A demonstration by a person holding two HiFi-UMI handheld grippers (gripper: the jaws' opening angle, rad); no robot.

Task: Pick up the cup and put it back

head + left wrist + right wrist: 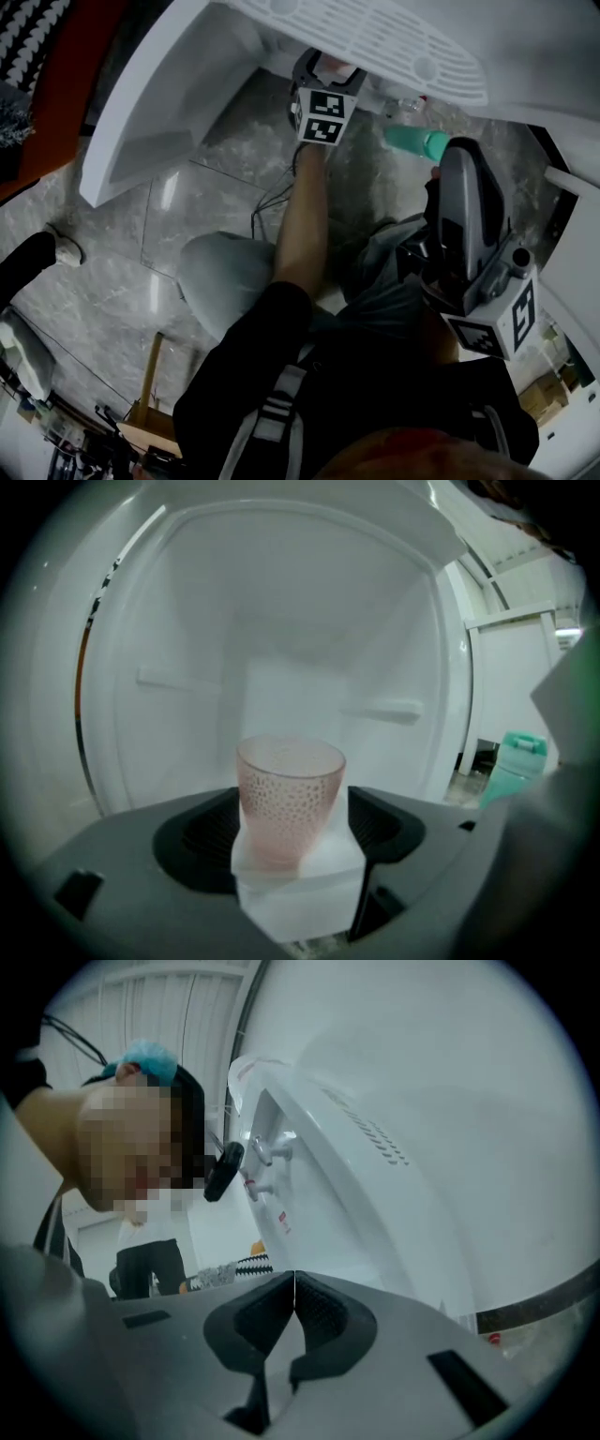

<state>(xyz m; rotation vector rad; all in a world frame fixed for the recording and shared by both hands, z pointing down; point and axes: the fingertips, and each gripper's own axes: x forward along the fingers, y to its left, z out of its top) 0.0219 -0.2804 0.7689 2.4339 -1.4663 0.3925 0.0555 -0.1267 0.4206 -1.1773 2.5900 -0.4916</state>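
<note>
The head view is dim and underexposed, with pale glare streaks on the glossy grey stone floor (178,202). Both gripper views are bright, evenly lit, soft, and fisheye-bent, with black vignetted corners.

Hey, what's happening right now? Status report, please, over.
Left gripper open, fingers flanking pink cup on white block. Right gripper shut, empty. Teal bottle off to the side, not blocking.

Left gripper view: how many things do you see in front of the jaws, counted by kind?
cup: 1
block: 1
bottle: 1
Total: 3
</note>
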